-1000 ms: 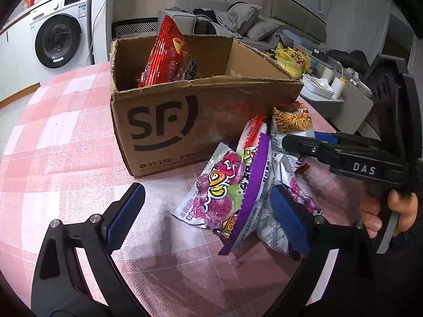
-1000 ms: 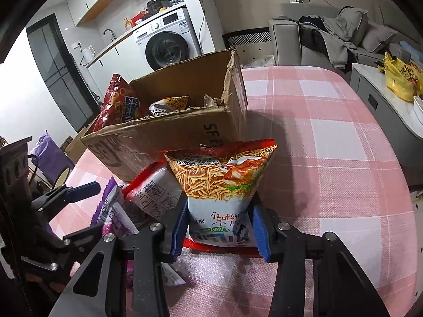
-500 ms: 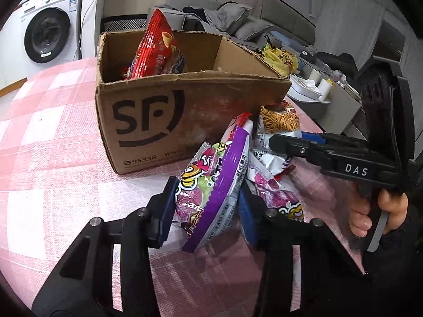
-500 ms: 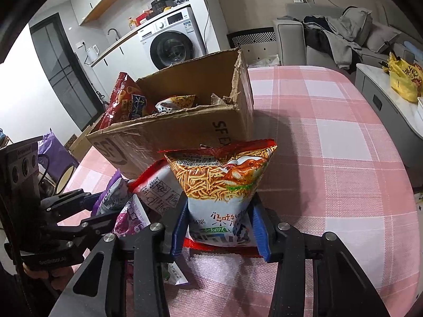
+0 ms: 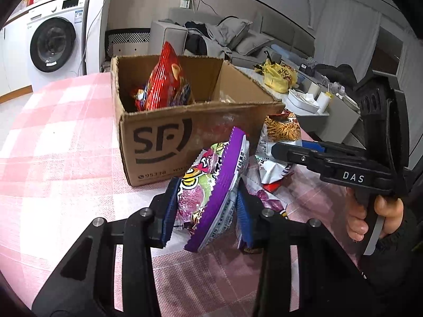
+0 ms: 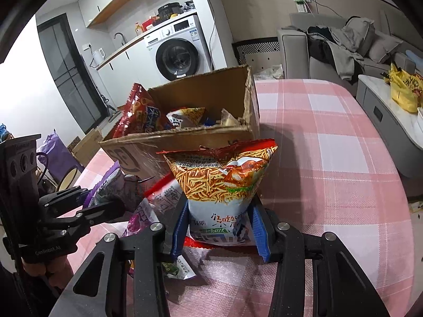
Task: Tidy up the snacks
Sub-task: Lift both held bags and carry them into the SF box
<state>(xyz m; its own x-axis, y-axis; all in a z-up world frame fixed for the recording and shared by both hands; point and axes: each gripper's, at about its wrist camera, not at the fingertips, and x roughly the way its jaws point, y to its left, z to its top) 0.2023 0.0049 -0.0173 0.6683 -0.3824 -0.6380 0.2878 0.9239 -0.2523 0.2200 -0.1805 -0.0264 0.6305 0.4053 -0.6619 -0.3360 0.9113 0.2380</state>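
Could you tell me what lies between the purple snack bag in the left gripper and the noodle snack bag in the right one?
In the left wrist view, between the purple snack bag and the noodle snack bag, loose snack packets lie on the tablecloth.

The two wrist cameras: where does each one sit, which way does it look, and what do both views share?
Left wrist: sits on the left gripper, looks along its fingers, which clamp the purple snack bag; the right hand shows too.
Right wrist: sits on the right gripper, which clamps the noodle snack bag; the left gripper shows at the left edge.
Shared: the cardboard box from two different sides, the red bag inside it, the pink checked tablecloth, the washing machine.
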